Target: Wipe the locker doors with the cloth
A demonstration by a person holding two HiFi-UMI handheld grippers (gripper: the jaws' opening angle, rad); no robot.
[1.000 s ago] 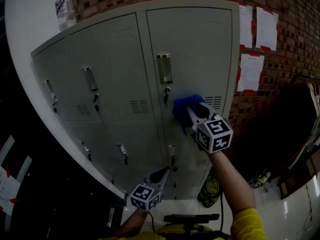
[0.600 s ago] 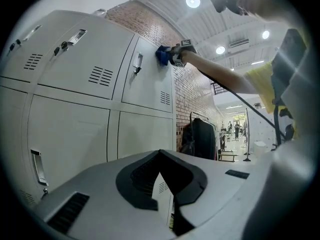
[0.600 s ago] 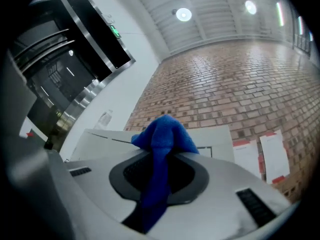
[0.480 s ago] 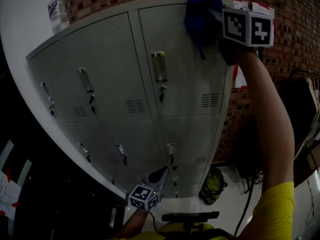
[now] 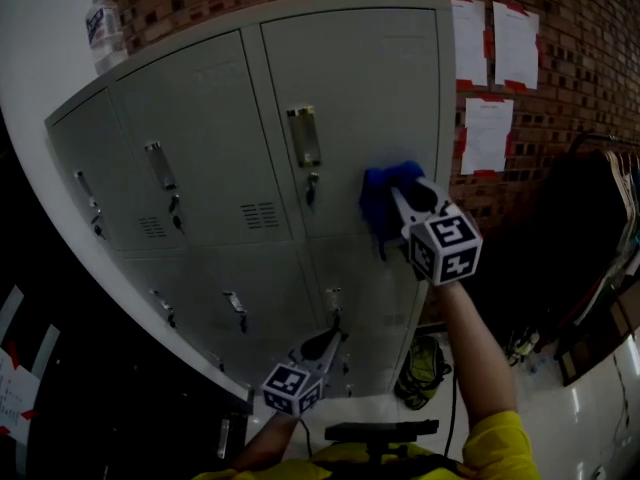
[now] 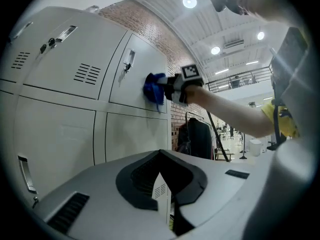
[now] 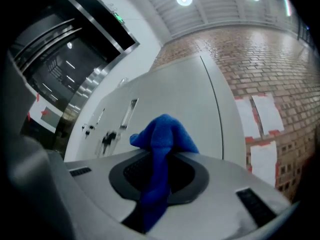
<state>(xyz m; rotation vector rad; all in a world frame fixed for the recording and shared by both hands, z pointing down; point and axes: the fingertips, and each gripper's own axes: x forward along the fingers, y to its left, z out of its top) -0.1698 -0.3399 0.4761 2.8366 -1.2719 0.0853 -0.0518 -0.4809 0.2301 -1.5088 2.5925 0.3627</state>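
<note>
A grey bank of lockers [image 5: 200, 168] fills the head view. My right gripper [image 5: 398, 194] is shut on a blue cloth [image 5: 385, 196] and presses it against the lower part of the upper right locker door [image 5: 370, 88], right of its handle [image 5: 303, 136]. In the right gripper view the cloth [image 7: 162, 136] bunches out between the jaws and hangs down, with the door [image 7: 190, 94] behind it. My left gripper [image 5: 331, 342] is held low in front of the bottom lockers, shut and holding nothing. The left gripper view looks up at the cloth [image 6: 154, 88] and the right gripper [image 6: 167, 90].
A water bottle [image 5: 100, 28] stands on top of the lockers. Paper sheets [image 5: 487, 133] are taped to the brick wall at the right. A clothes rack [image 5: 600, 218] stands further right. A yellow-green bag [image 5: 423, 368] lies on the floor by the locker's base.
The right gripper swept the cloth from the door's lower part up to its top edge, then back down to the lower part. The left gripper stayed low.
</note>
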